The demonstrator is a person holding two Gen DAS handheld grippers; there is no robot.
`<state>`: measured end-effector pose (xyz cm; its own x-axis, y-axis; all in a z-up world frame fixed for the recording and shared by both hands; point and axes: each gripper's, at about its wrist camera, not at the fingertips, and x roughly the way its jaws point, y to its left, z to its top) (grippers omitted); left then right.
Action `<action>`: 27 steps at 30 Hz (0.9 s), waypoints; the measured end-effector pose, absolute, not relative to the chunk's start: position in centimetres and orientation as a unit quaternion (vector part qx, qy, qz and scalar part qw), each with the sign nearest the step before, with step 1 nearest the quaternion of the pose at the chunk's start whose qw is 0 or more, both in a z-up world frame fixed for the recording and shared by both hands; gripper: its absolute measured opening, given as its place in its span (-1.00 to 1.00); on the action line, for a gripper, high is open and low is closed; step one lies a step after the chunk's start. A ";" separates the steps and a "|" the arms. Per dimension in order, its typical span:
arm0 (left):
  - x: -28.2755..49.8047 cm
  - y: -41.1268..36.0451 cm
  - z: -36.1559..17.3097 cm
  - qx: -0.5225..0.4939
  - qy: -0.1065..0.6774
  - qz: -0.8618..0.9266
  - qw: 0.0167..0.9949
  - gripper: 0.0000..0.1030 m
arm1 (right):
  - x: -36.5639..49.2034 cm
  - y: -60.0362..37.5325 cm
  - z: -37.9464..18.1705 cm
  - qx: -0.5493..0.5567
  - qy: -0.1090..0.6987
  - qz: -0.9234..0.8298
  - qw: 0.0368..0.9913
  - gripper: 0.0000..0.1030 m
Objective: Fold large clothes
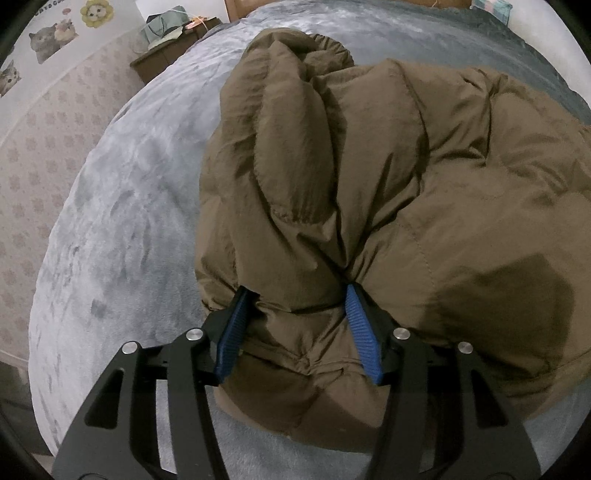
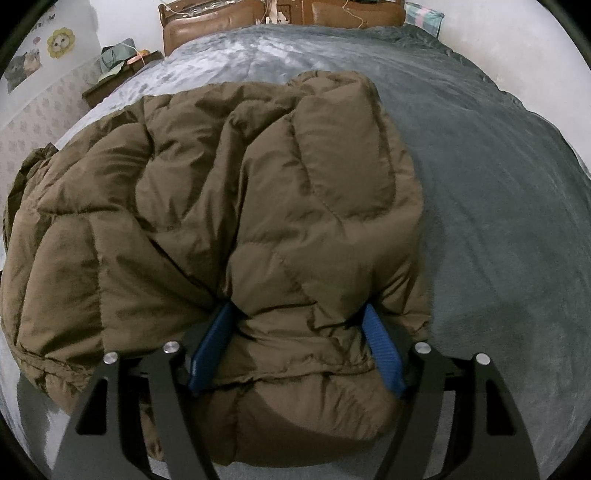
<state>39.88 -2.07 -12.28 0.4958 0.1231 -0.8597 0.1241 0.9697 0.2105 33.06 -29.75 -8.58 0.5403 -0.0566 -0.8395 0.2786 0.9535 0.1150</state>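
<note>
A brown quilted puffer jacket point(image 1: 369, 177) lies bunched on a grey bed cover point(image 1: 122, 206). My left gripper point(image 1: 297, 295) has its blue-padded fingers point(image 1: 360, 325) pressed against both sides of a thick fold at the jacket's near left edge. In the right wrist view the same jacket point(image 2: 221, 192) fills the left and middle. My right gripper point(image 2: 297, 314) clamps a thick fold at the jacket's near right edge between its blue pads point(image 2: 380, 347). Both sets of jaws stand wide because of the padding.
The bed cover point(image 2: 498, 221) stretches away to the right and back. A brown headboard point(image 2: 221, 22) stands at the far end. A dark bedside table point(image 1: 166, 59) with a green bag is at the far left, by a patterned wall point(image 1: 44, 147) with cat stickers.
</note>
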 end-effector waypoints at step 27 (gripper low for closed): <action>39.2 -1.1 -9.4 0.106 0.474 0.031 0.874 0.76 | 24.3 -39.0 -8.3 0.303 0.417 -0.091 0.852 0.72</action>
<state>39.16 -1.06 -9.37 0.5494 0.1547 -0.8211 0.0457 0.9757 0.2144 24.32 -38.98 -8.32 0.6357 0.0978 -0.7657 0.4068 0.8005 0.4400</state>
